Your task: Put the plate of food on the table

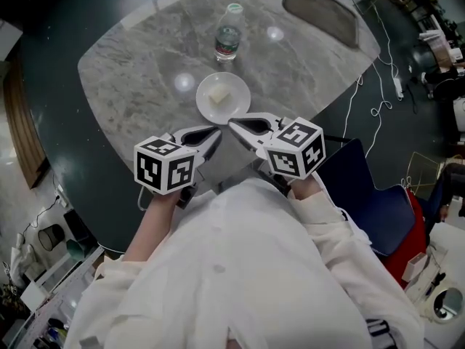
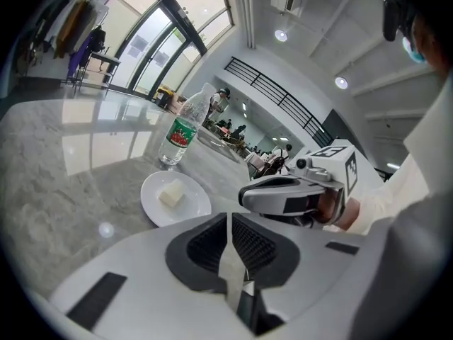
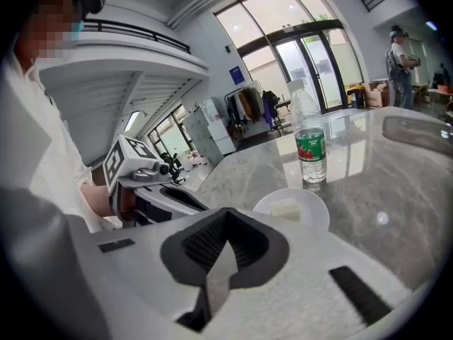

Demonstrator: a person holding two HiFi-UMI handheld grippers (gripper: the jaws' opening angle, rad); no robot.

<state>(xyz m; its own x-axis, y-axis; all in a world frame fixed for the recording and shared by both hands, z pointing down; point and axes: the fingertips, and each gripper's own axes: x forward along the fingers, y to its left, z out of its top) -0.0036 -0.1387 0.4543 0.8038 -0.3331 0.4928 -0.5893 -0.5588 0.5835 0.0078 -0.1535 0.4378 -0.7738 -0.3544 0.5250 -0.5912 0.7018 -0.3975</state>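
Observation:
A white plate (image 1: pixel 236 109) with a pale block of food (image 1: pixel 218 93) rests on the grey marble table (image 1: pixel 138 78), near its front edge. Just short of the plate, my left gripper (image 1: pixel 215 132) and right gripper (image 1: pixel 234 124) point at it side by side, both shut with nothing between the jaws and neither touching it. The left gripper view has the plate (image 2: pixel 152 190) and food (image 2: pixel 170 195) ahead to the left of the shut jaws (image 2: pixel 230 222). In the right gripper view the plate (image 3: pixel 318 207) lies just beyond the closed jaws (image 3: pixel 226 214).
A plastic water bottle (image 1: pixel 228 33) stands upright right behind the plate. A dark flat tray-like object (image 1: pixel 320 9) lies at the table's far right. A blue chair (image 1: pixel 363 187) stands to my right, and cables (image 1: pixel 378 86) trail on the dark floor.

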